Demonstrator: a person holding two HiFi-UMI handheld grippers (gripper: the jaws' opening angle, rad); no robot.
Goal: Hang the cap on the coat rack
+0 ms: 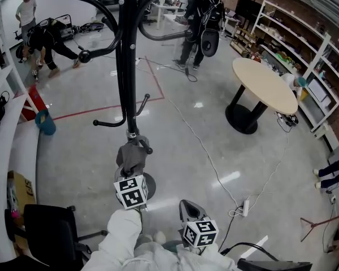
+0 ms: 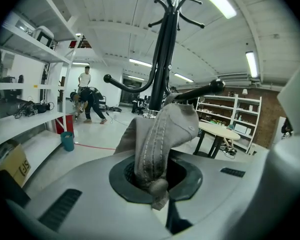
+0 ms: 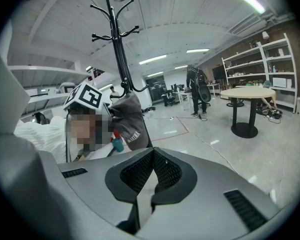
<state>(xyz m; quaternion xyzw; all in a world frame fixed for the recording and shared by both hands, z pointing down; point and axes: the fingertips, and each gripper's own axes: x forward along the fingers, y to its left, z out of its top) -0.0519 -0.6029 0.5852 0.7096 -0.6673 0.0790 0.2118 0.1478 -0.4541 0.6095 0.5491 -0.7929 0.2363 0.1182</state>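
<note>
Right hand-held gripper (image 3: 152, 156) at bottom middle of frame, jaws together, nothing between them. Grey cap (image 3: 130, 121) left of centre, white letters on it. Left hand-held gripper (image 3: 108, 112) touching cap's left side, marker cube (image 3: 87, 96) on top. Black coat rack (image 3: 119, 49) tall behind cap, hooks at upper left. Round table (image 3: 250, 91) at right. Person (image 3: 196, 91) standing far back. Shelves (image 3: 275, 74) at far right.

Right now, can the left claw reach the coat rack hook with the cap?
Probably yes: the left claw, shut on the cap, sits close to a coat rack hook, with nothing between.
</note>
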